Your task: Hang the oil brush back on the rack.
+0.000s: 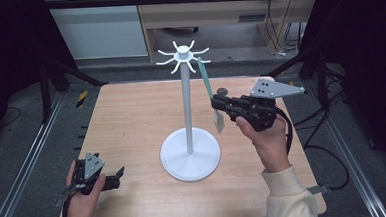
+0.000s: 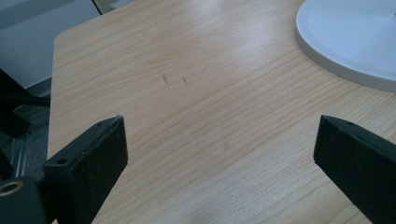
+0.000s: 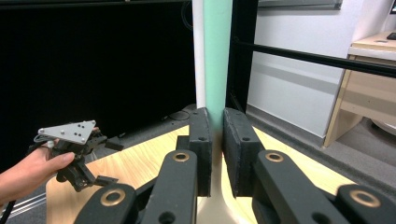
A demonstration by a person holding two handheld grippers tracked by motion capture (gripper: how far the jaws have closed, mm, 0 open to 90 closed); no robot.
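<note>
a: the right claw (image 1: 220, 103) is closed on the spatula (image 1: 209, 87). in the right gripper view both black pads press flat on the green handle (image 3: 217, 60) from two sides, with almost no gap left.

b: and the left claw (image 1: 115, 173)?

a: it is wide open and holds nothing. in the left gripper view there is only bare desk (image 2: 196, 93) between the jaws. it rests low at the near left corner of the desk, well apart from the work.

b: how will the spatula handle?

a: i think it is light. the handle looks thin, flat and smooth, so it can slip or twist between the pads. the pale blade (image 1: 219, 121) at the bottom looks softer, maybe it bends. better to keep the hold on the handle, not on the blade. the grip is about at the middle of the length, which seems good for balance.

b: which way does it point?

a: the long axis is nearly upright, a little tilted. the blade end points down to the desk, and the top end leans up toward the hooks (image 1: 198, 63) of the white stand (image 1: 187, 104). the top end seems to be just beside one hook, but i cannot tell if it is already on it.

b: where is it then?

a: in the air, to the right of the pole, above the desk and beside the round base (image 1: 191, 161).
</note>
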